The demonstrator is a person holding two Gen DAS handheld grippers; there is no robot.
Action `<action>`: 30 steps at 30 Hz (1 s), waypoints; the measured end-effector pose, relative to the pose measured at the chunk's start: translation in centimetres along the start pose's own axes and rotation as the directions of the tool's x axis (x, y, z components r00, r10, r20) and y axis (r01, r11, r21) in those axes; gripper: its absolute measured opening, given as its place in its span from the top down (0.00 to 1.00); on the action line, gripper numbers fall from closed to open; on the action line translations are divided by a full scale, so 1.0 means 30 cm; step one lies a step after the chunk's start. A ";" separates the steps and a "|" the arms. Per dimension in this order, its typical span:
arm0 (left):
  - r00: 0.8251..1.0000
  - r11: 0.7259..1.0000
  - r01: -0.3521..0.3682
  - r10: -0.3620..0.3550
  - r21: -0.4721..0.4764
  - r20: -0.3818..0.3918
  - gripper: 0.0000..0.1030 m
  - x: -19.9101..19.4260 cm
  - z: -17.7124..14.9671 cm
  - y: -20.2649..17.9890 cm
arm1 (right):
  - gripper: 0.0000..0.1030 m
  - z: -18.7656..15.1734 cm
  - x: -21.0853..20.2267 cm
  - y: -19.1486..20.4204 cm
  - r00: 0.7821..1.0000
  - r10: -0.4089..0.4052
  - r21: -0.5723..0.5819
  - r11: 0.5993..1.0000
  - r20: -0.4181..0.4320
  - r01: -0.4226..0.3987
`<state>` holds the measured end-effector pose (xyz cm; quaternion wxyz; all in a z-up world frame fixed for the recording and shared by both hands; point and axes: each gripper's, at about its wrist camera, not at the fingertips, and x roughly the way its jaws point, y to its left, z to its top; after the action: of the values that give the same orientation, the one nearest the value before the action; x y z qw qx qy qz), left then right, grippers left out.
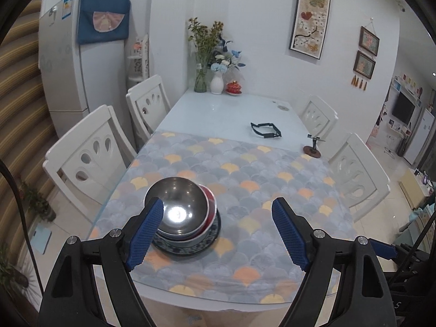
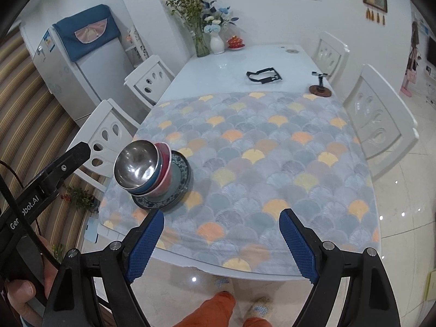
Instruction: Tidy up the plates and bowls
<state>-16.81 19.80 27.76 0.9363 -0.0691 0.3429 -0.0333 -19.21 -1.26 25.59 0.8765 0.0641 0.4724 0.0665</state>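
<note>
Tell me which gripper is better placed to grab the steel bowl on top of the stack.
Probably the left gripper: it hangs open nearer the steel bowl, one finger overlapping its rim in view. The right gripper, also open, sits farther off, over bare cloth.

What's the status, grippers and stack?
Left gripper open, right gripper open, both empty. Steel bowl nested atop bowls on patterned plate. Nothing blocking.

You are in the dining room of a home. You see a white dining table (image 1: 231,109) with white chairs (image 1: 90,158) on both sides, a fridge (image 1: 65,62) at upper left, flower vases (image 1: 216,81) and framed pictures (image 1: 310,16) on the wall.
</note>
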 end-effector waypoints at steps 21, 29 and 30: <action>0.998 1.000 0.027 -0.027 0.002 -0.063 0.22 0.235 0.153 0.164 | 0.18 0.178 0.243 0.063 0.998 0.004 0.099 0.995 -0.064 0.002; 0.996 0.999 0.017 -0.013 0.042 -0.083 0.22 0.320 0.216 0.205 | 0.18 0.255 0.294 0.072 0.999 0.005 0.150 0.989 -0.033 0.000; 0.996 0.999 0.012 -0.008 0.039 -0.091 0.22 0.336 0.223 0.220 | 0.18 0.260 0.299 0.074 1.000 0.004 0.154 0.988 -0.030 0.001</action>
<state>-4.69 25.92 25.38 0.9208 -0.0507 0.3838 -0.0479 -7.93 2.12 22.90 0.8618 0.1310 0.4891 0.0314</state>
